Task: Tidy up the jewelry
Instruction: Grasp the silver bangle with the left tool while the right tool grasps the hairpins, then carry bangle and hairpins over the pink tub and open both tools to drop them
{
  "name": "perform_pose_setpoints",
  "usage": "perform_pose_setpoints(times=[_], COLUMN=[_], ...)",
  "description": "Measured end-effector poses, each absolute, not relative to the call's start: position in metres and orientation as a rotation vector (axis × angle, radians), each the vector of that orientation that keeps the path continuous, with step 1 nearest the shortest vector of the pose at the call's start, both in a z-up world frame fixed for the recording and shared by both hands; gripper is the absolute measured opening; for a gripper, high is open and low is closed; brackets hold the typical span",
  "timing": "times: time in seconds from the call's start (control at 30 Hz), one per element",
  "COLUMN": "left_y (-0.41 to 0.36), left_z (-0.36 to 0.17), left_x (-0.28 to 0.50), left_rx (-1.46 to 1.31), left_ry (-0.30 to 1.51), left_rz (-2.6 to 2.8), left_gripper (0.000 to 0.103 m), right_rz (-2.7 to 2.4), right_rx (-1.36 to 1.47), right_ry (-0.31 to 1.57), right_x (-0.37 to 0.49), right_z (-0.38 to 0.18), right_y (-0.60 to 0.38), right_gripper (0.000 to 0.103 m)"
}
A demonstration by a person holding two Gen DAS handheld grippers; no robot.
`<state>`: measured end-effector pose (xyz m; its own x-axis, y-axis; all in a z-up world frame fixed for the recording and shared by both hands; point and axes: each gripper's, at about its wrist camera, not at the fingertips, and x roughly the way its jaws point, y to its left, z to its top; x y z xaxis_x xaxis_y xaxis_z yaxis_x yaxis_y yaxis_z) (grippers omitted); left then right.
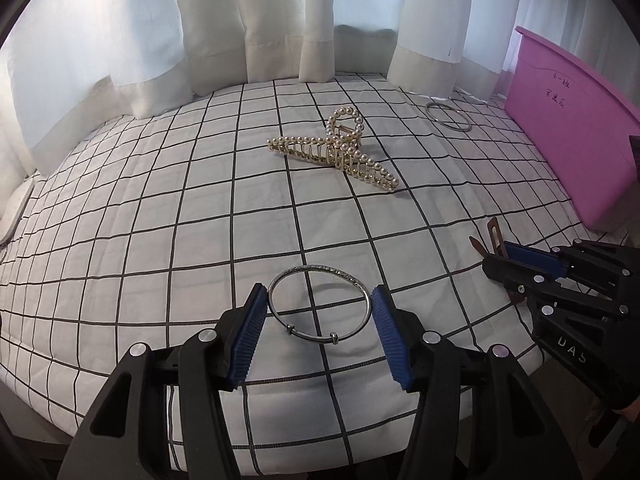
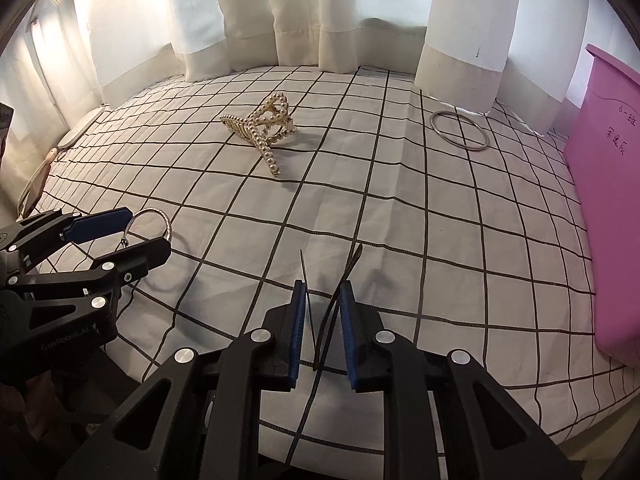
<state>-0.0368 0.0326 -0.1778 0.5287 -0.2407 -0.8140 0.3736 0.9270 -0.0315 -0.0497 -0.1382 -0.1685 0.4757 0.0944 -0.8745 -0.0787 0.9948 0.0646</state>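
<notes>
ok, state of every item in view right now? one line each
Engraved silver bangle: between left gripper pads, gripped.
Brown snap hair clip: held in right gripper.
Pearl-studded gold claw clip: loose on checked sheet.
Plain silver ring bangle: flat, untouched.
Pink box: upright at right.

Two low, close wrist views over the checked bedspread (image 1: 200,200), both facing the curtains (image 1: 256,20), sharing the pearl hair claw (image 1: 336,148).

The left claw (image 2: 148,232) body carries white lettering, "GenRobot.AI". The right claw (image 1: 494,258) shows "DAS". The pink box (image 2: 608,184) bears handwritten characters, unreadable.
</notes>
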Motion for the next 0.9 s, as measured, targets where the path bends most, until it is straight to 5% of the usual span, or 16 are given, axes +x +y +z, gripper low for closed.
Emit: perform_pose_setpoints(times=[0.53,0.9], left_y=[0.006,-0.053], left_z=[-0.128,-0.051], left_x=[-0.035,-0.030], left_rx=[0.165,0.192], left_ry=[0.855,0.719], left_rz=[-0.416,-0.502], left_gripper=[0.052,0.052], right_rz=[0.089,0.038], right_rx=[0.114,0.152], right_ry=[0.961,0.745], right_x=[-0.044,-0.049], right_z=[-0.114,-0.024], right_y=[-0.176,-0.237], right_gripper=[0.017,0.017])
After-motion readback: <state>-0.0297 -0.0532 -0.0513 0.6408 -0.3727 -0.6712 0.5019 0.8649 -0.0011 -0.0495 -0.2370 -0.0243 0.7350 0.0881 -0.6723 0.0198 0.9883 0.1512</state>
